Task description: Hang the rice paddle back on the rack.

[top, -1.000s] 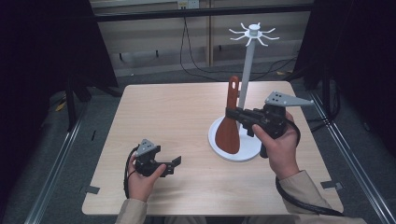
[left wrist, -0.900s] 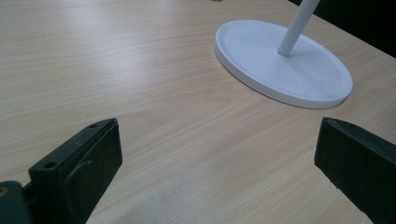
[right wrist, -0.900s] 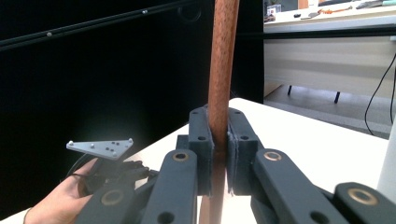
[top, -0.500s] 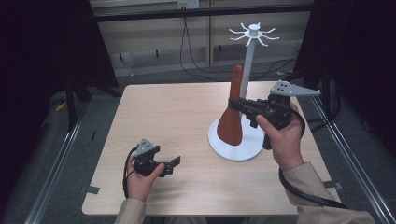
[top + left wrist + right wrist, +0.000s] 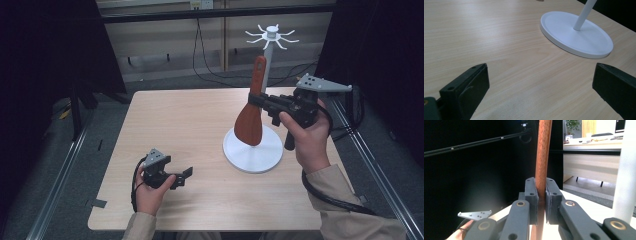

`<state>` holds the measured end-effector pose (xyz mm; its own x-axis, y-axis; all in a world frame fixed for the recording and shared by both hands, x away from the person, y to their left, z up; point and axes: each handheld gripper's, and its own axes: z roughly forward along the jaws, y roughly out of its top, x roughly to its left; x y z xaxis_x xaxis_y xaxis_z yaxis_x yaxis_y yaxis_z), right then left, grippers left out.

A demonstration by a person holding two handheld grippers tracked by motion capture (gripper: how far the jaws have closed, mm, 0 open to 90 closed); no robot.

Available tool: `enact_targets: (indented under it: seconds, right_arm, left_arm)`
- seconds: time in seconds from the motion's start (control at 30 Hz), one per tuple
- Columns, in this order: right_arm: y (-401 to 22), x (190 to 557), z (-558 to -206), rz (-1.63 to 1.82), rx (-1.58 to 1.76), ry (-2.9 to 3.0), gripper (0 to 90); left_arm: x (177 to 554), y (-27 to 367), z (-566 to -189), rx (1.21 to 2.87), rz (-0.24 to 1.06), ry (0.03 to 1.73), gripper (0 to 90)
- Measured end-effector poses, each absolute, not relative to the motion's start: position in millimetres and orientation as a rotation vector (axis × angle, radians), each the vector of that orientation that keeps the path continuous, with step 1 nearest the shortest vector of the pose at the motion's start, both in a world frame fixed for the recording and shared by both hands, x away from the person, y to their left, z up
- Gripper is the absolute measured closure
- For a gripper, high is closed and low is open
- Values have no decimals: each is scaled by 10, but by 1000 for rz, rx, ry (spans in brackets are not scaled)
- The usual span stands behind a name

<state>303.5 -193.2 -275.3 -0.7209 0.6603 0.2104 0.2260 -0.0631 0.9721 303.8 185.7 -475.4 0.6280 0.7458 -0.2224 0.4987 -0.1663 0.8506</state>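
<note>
A reddish-brown wooden spatula [image 5: 250,117] hangs upright above the white stand's round base [image 5: 235,150], blade down, handle up beside the stand's pole [image 5: 265,65]. My right gripper [image 5: 256,99] is shut on its handle; in the right gripper view the handle [image 5: 543,155] rises straight up from between the closed pads. The stand's hook crown [image 5: 271,35] sits above the handle's tip. My left gripper [image 5: 186,176] rests low over the table's front left, open, with nothing between its jaws; in the left gripper view the stand's base [image 5: 564,27] lies ahead of it.
The light wooden table [image 5: 175,125] has bare room across its left and middle. Metal rails run along the floor on both sides. A desk and cables stand behind the table's far edge. The stand's pole [image 5: 626,170] rises close at the right in the right gripper view.
My right gripper has lifted the spatula higher and tipped it upright beside the pole, moving slightly right. The left gripper has stayed put.
</note>
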Motion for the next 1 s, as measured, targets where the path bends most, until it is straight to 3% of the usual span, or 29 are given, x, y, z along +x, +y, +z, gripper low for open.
enact_targets:
  seconds: [0.47, 1.0]
  right_arm:
    - [-1949, 3171, -2585, 1853, 929, 1871, 830]
    - [-2030, 3273, -2638, 1835, 979, 1857, 828]
  left_arm:
    - [3040, 1861, -4753, 1828, 301, 995, 9]
    - [3047, 1875, -4752, 1830, 305, 992, 9]
